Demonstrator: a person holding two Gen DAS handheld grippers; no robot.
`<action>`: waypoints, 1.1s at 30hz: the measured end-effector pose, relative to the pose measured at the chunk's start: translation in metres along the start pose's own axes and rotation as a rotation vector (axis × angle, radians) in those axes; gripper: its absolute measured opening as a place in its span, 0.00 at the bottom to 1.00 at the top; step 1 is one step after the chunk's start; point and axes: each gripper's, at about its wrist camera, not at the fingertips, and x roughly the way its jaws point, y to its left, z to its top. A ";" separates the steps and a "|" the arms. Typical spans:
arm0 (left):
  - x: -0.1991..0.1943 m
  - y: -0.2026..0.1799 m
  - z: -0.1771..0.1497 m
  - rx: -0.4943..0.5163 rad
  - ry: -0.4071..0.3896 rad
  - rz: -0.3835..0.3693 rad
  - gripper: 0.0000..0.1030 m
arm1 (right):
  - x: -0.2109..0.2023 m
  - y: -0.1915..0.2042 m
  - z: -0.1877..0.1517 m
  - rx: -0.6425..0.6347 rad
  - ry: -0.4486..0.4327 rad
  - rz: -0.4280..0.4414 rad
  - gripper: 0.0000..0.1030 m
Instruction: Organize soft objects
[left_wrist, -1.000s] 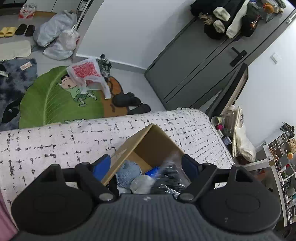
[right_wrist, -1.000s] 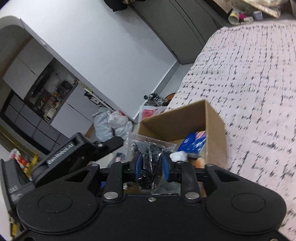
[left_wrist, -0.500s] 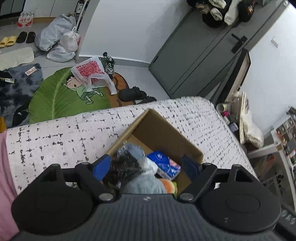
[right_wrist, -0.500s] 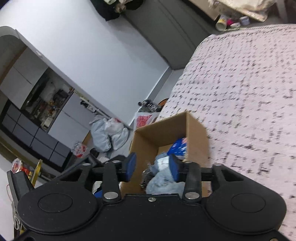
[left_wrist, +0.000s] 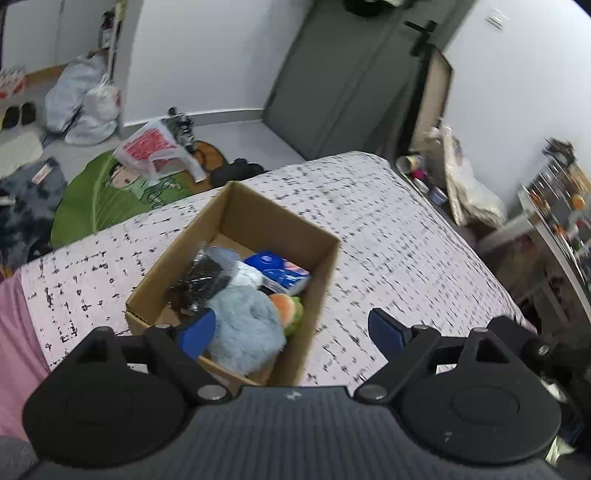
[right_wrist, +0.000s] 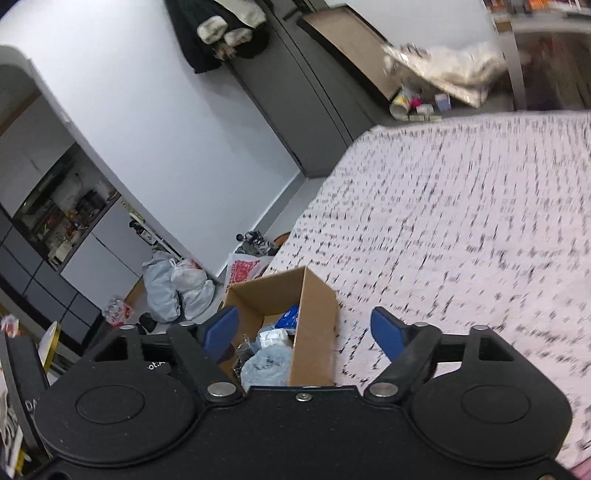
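While empty, both fingers (left_wrist: 386, 328) (right_wrist: 384, 330) wide apart.

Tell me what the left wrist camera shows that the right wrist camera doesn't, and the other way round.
Only the left wrist view shows the green leaf rug on the floor, the orange and green toy in the box, and the left gripper, open. Only the right wrist view shows the dark clothes hanging above the cabinet, the cluttered shelves past the archway, and the right gripper, open. Both show the cardboard box on the speckled bedspread, the fluffy blue plush and blue packet inside, and the red-printed bag.
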 end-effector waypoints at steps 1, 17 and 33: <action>-0.005 -0.005 -0.001 0.016 0.001 0.000 0.86 | -0.007 0.001 0.001 -0.015 -0.010 -0.009 0.88; -0.077 -0.032 -0.015 0.160 0.020 0.015 0.87 | -0.094 -0.015 -0.006 -0.047 -0.091 -0.066 1.00; -0.137 -0.045 -0.038 0.276 -0.018 0.002 0.88 | -0.158 0.004 -0.025 -0.134 -0.106 -0.177 1.00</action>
